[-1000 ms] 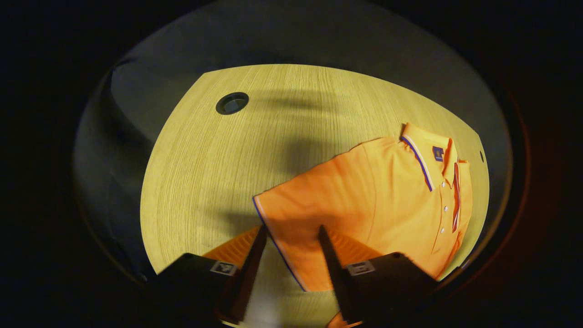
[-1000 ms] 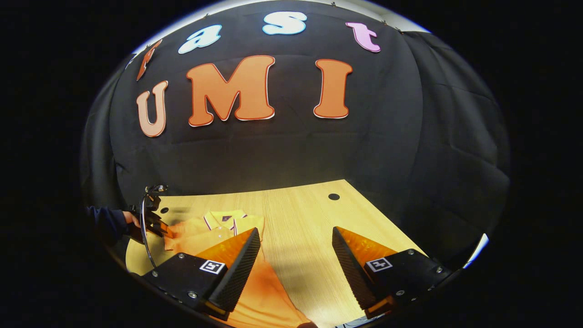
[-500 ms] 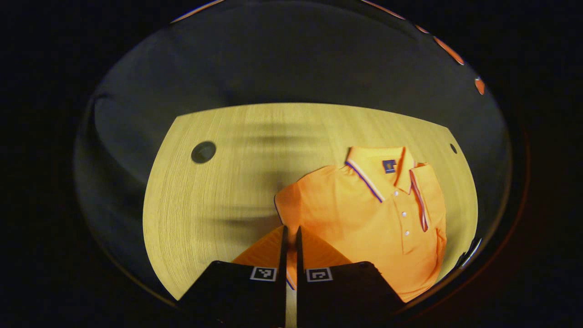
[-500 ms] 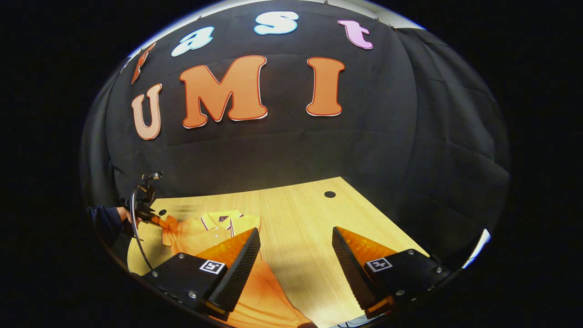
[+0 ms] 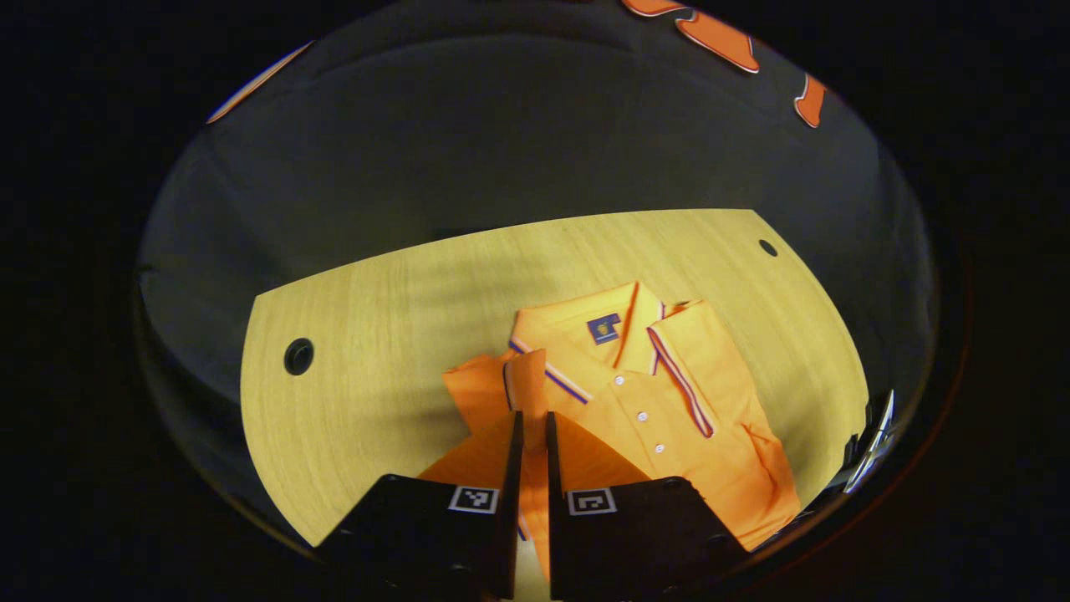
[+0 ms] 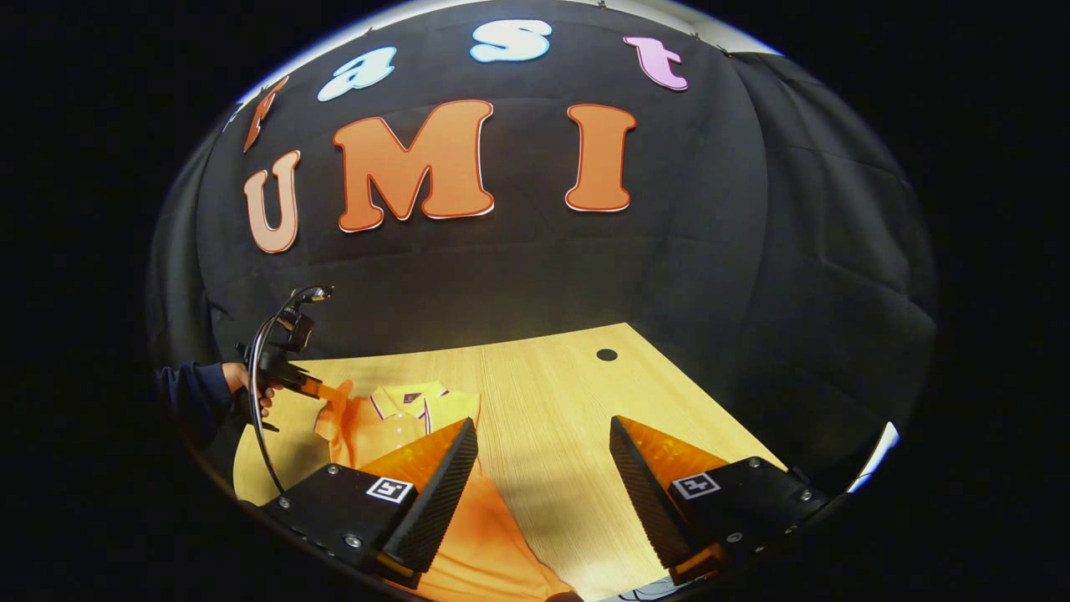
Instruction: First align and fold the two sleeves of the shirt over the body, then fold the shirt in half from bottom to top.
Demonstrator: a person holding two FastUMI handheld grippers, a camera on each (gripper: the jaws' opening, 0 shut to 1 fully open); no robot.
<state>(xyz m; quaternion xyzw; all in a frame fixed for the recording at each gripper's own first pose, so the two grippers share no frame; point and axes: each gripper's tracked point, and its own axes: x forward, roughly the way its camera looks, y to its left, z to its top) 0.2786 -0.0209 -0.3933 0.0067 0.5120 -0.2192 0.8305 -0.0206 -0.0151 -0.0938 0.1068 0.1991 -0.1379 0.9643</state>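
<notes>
An orange polo shirt (image 5: 669, 418) lies collar-up on the wooden table (image 5: 376, 318). My left gripper (image 5: 532, 422) is shut on the cuff of one sleeve (image 5: 489, 393), which is lifted and drawn in toward the collar. In the right gripper view the same gripper (image 6: 313, 389), held by a hand (image 6: 251, 393) in a dark sleeve, holds that sleeve raised above the shirt (image 6: 401, 418). My right gripper (image 6: 543, 435) hovers open above the table, with the shirt's lower part under its left finger (image 6: 435, 477) and nothing between the fingers.
A round cable hole (image 5: 298, 356) sits in the table to the left of the shirt, and a small hole (image 5: 767, 247) near the far right corner. Bare wood (image 6: 543, 393) stretches beside the shirt. The black booth wall (image 6: 501, 284) stands behind the table.
My left gripper went from open around the sleeve cuff to shut on it, then lifted the sleeve and carried it toward the shirt's body. The right gripper has stayed open and almost still.
</notes>
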